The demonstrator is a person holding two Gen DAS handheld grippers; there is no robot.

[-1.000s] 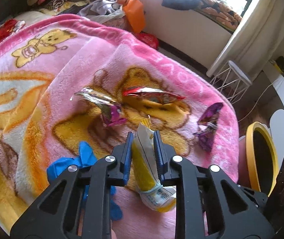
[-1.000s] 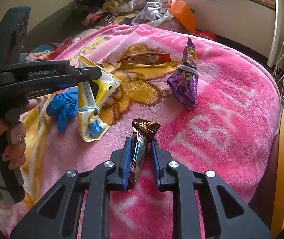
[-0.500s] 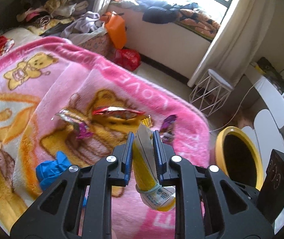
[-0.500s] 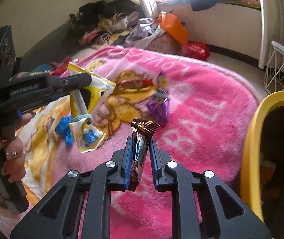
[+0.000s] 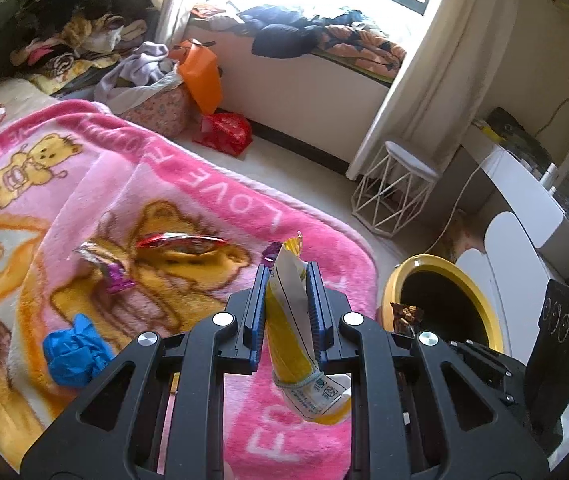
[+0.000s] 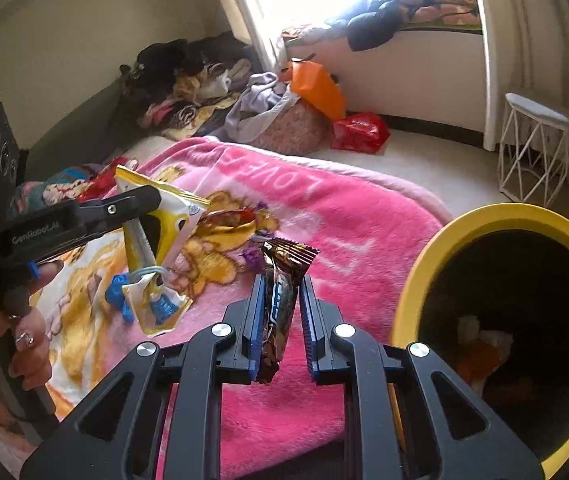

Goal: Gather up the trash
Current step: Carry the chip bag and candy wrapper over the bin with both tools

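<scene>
My left gripper (image 5: 286, 280) is shut on a yellow and white snack bag (image 5: 290, 320), held above the pink blanket (image 5: 188, 184). The bag also shows in the right wrist view (image 6: 156, 256). My right gripper (image 6: 280, 292) holds a brown candy wrapper (image 6: 280, 304), with its jaws parted slightly wider than the wrapper. The yellow-rimmed bin (image 6: 496, 216) stands to the right; some trash lies inside. It also shows in the left wrist view (image 5: 480, 280). A red wrapper (image 5: 180, 242), a silver-purple wrapper (image 5: 102, 264) and a crumpled blue glove (image 5: 74, 350) lie on the blanket.
A white wire stool (image 5: 400, 188) stands on the floor beyond the blanket. A red bag (image 5: 224, 134), an orange bag (image 5: 200, 74) and piles of clothes (image 5: 84, 48) lie near the window wall. A white cabinet (image 5: 524, 200) stands at right.
Both grippers have lifted and swung right toward the bin with their wrappers. The bin now fills the right wrist view's right side. The right jaws look a little wider.
</scene>
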